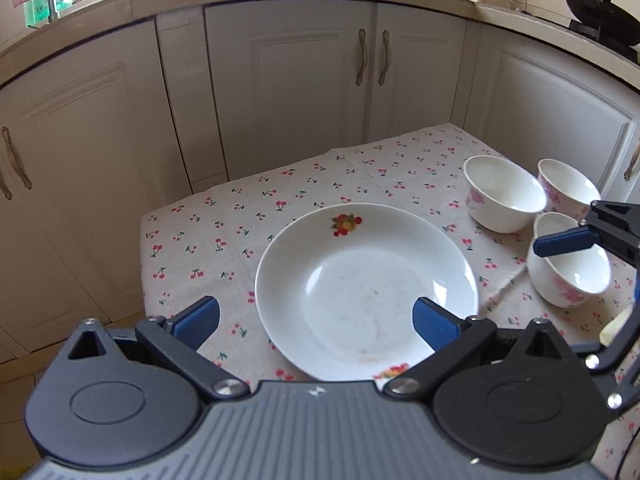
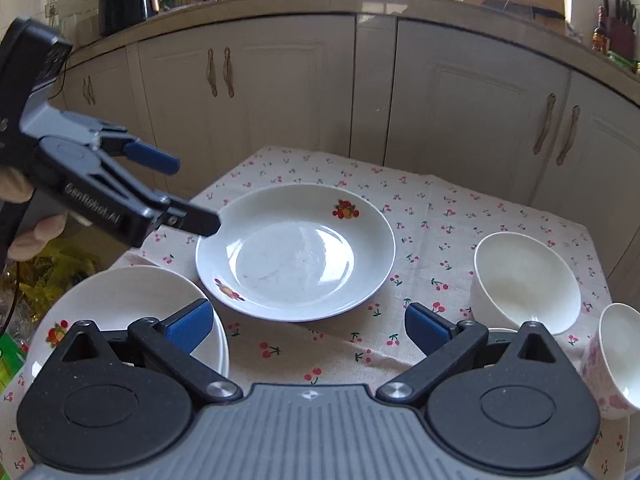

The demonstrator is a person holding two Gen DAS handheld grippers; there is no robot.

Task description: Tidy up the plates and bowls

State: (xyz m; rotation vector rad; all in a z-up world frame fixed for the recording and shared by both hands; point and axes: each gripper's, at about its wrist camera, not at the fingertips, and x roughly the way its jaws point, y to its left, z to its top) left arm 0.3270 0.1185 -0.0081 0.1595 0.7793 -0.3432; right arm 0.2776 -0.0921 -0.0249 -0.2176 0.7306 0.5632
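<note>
Two open tools above a counter with plates and bowls.

The left tool (image 1: 316, 322) has its jaws wide apart and holds nothing; it hovers over the near edge of the white plate (image 1: 366, 292) with fruit print, which lies flat in the middle of the cherry-pattern cloth (image 1: 208, 240) on the counter. The right tool (image 2: 308, 326) is also wide and empty, low over the cloth in front of this plate. A second plate (image 2: 120, 300) lies at the near left corner, just beside the first one. Three white bowls stand at the right side: one plain-looking bowl (image 2: 524, 280) upright, one bowl with pink flowers (image 2: 612, 360) tilted near it, and a third bowl (image 1: 568, 186) behind.
</note>
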